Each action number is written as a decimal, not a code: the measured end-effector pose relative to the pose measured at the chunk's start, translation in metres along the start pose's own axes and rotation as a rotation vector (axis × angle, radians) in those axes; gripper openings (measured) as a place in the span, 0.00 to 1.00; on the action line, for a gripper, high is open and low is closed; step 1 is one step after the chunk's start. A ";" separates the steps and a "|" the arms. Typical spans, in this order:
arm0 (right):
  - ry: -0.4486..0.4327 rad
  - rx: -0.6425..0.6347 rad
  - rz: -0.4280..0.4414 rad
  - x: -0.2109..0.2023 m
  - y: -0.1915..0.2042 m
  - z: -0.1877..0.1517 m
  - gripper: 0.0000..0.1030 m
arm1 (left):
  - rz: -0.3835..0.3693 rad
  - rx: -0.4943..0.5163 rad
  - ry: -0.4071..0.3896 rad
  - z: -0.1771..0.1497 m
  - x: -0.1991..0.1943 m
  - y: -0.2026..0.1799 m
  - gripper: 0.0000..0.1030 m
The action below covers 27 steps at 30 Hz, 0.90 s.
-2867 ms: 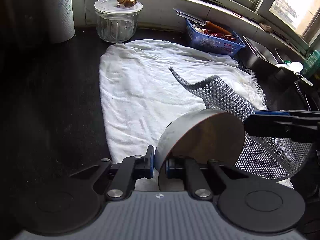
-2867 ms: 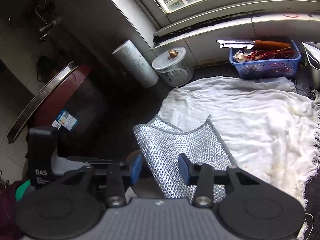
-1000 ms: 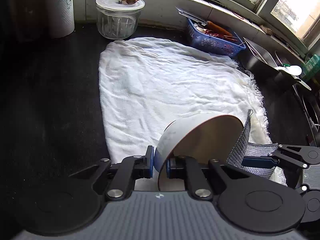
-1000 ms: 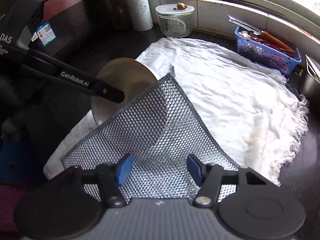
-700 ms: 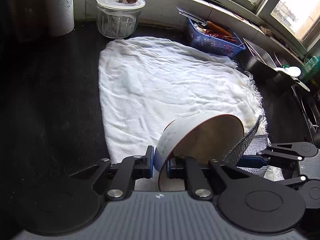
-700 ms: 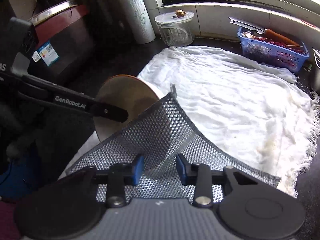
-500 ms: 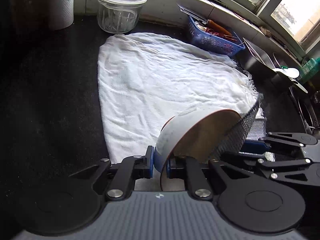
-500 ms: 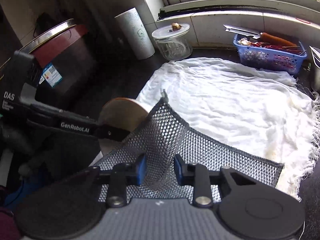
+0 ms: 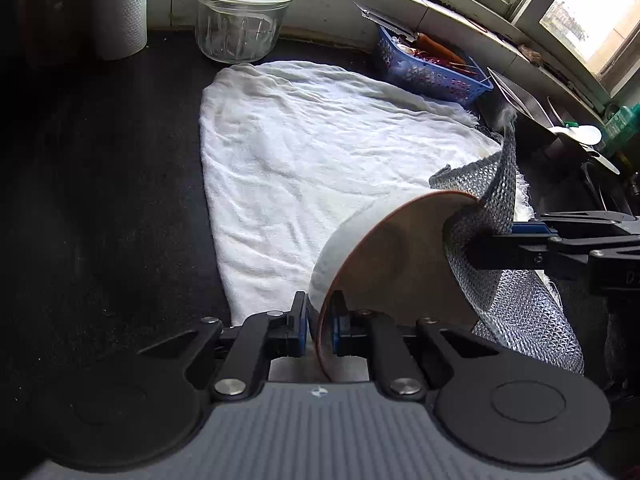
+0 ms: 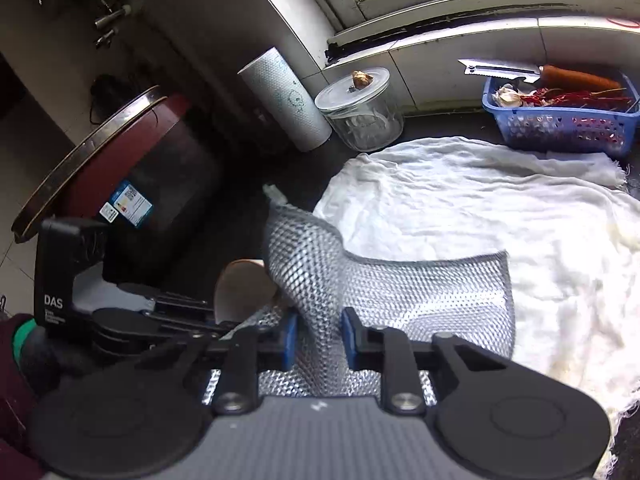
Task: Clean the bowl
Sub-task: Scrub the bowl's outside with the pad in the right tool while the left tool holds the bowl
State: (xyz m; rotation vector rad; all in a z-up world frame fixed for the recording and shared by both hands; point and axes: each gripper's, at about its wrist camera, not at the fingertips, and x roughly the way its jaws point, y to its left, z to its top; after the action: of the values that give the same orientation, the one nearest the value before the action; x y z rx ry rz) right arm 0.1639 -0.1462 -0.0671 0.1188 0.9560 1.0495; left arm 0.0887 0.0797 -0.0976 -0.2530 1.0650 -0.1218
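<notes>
— Silver mesh everywhere on the right side. What has hold of it?

— The right tongs [image 10: 318, 338] are clenched on the silver metallic mesh scrubbing cloth [image 10: 400, 292]; a fold of it runs up between the blue pads [image 10: 347, 336]. In the left wrist view the same cloth [image 9: 496, 208] drapes over the upper right rim of the bowl and presses into its inside.

— And the bowl itself?

— The round bowl with a white outside and tan inside [image 9: 400, 264] is tipped on its side, its opening facing right. The left tongs [image 9: 318, 326] grip its rim, one pad outside, one inside. It hangs over the near edge of the rumpled white towel [image 9: 320, 152] spread on the black worktop [image 9: 100, 184].

— What stands farther back?

— A clear glass jar with a clear lid [image 9: 242, 28], something small and brown resting on the lid, beside a white paper towel roll [image 9: 120, 8]. To the right, a blue plastic basket [image 9: 432, 72] holding red chillies and an orange-handled knife.

— Anyone visible?

— Only a dark red sleeve with a green cuff [image 10: 18, 344] behind the left device, in the right wrist view.
</notes>
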 end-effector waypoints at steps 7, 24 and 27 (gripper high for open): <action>-0.015 0.032 0.041 -0.014 0.001 -0.010 0.18 | 0.005 0.089 -0.019 0.001 -0.002 -0.006 0.08; -0.107 0.221 0.073 -0.011 -0.018 0.000 0.13 | 0.040 0.178 -0.049 0.001 -0.005 -0.018 0.07; -0.120 0.228 0.093 -0.010 -0.015 0.000 0.13 | 0.028 0.153 -0.042 0.002 -0.005 -0.014 0.07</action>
State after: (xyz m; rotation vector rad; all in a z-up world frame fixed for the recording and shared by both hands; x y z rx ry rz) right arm 0.1730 -0.1615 -0.0686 0.4139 0.9649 1.0044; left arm 0.0884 0.0675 -0.0893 -0.1023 1.0119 -0.1717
